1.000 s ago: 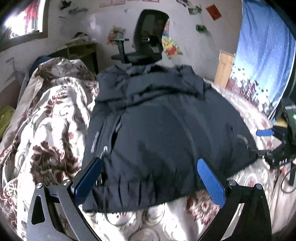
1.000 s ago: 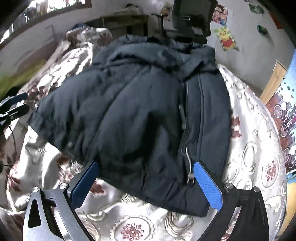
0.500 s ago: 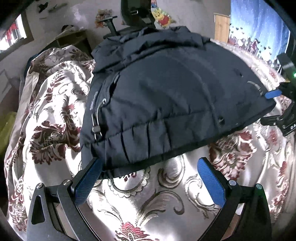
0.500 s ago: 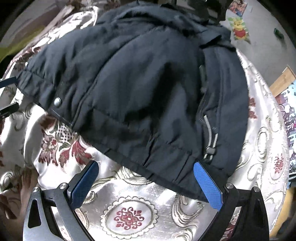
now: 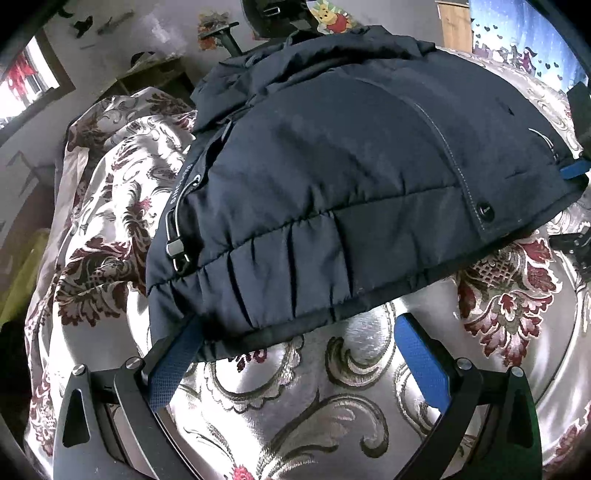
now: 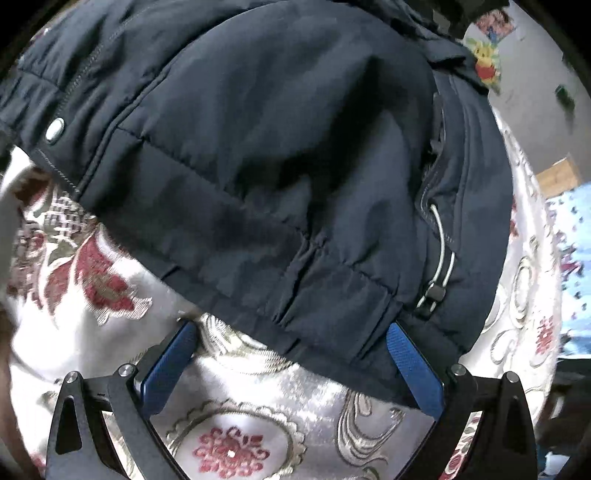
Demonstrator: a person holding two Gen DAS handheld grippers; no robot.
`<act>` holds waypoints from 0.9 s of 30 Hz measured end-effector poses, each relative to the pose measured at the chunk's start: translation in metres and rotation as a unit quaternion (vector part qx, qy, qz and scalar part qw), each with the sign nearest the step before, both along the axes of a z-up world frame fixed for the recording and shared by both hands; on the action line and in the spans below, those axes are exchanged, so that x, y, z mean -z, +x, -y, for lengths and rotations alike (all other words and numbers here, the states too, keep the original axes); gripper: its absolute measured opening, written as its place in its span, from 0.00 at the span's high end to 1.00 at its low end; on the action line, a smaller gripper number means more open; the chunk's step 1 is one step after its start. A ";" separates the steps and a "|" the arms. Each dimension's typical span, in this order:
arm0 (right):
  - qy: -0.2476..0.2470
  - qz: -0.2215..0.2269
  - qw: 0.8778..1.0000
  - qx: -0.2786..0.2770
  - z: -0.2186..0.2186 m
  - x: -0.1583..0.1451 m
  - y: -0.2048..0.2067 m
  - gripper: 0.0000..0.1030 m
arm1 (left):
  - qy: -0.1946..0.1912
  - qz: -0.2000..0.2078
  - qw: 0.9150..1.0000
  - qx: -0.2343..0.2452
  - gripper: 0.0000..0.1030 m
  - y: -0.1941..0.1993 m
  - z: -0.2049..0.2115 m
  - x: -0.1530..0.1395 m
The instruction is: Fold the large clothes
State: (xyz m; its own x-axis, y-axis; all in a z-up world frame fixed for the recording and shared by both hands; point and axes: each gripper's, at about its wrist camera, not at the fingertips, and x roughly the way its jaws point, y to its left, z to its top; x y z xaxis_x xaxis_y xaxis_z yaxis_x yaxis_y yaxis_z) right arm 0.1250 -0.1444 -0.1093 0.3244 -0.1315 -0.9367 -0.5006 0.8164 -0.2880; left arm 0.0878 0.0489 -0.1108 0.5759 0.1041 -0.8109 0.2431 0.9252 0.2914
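A dark navy padded jacket (image 5: 351, 177) lies spread on a floral bedspread (image 5: 332, 398), its gathered hem toward me. My left gripper (image 5: 295, 332) is open at the hem's left corner; its left pad (image 5: 177, 365) touches the hem edge, near a zipper pull (image 5: 177, 247). In the right wrist view the jacket (image 6: 277, 147) fills the frame. My right gripper (image 6: 291, 332) is open with the hem's right corner between its pads (image 6: 413, 369), beside the zipper pull (image 6: 432, 291). The right gripper's blue tip (image 5: 574, 170) shows at the left view's right edge.
The silver and maroon bedspread (image 6: 240, 424) covers the bed on all sides. A black office chair (image 5: 280, 14) and a wall with stickers stand behind the bed. A blue curtain (image 5: 524, 26) hangs at the right. A window (image 5: 26, 81) is at the left.
Both grippers have moved down and forward to the jacket's hem, which now reaches their pads. The jacket itself has not moved.
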 end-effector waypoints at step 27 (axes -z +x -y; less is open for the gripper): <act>0.088 0.136 0.986 0.027 0.001 -0.055 0.006 0.48 | 0.078 0.040 0.995 -0.039 0.04 -0.005 0.013 0.009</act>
State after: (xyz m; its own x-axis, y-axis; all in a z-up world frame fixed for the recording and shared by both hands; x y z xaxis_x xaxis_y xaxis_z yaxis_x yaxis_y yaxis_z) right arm 0.1314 -0.1457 -0.0547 0.5643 0.0017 -0.8255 -0.3784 0.8893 -0.2569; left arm 0.0825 0.0358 -0.1194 0.6237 0.2720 -0.7329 0.1424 0.8823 0.4486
